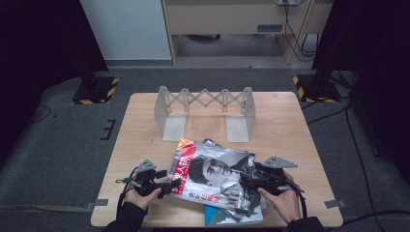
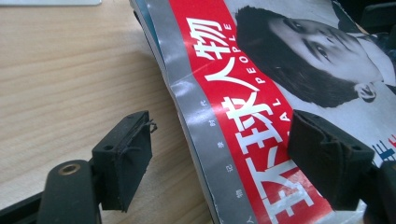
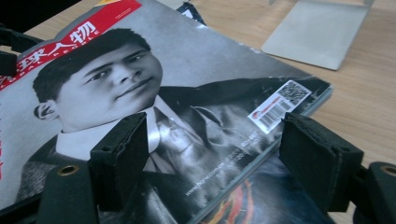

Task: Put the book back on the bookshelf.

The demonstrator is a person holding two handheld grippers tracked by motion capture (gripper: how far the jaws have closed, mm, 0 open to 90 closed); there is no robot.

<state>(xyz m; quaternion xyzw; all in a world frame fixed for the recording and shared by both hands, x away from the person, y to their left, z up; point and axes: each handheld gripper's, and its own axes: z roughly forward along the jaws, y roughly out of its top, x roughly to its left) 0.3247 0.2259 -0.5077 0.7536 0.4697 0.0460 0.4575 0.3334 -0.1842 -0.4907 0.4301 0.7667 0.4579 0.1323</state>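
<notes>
A magazine with a red title strip and a black-and-white portrait lies on top of a small pile at the table's front middle. My left gripper is at its left edge and open. In the left gripper view the left gripper straddles the magazine's spine edge, one jaw over bare wood and the other over the red strip. My right gripper is at the right edge, also open. In the right gripper view the right gripper has one jaw over the cover and one past its barcode corner.
A second magazine with a blue cover sticks out from under the top one toward the front edge. A grey expandable book rack stands at the back of the wooden table; one of its foot plates lies just beyond the pile.
</notes>
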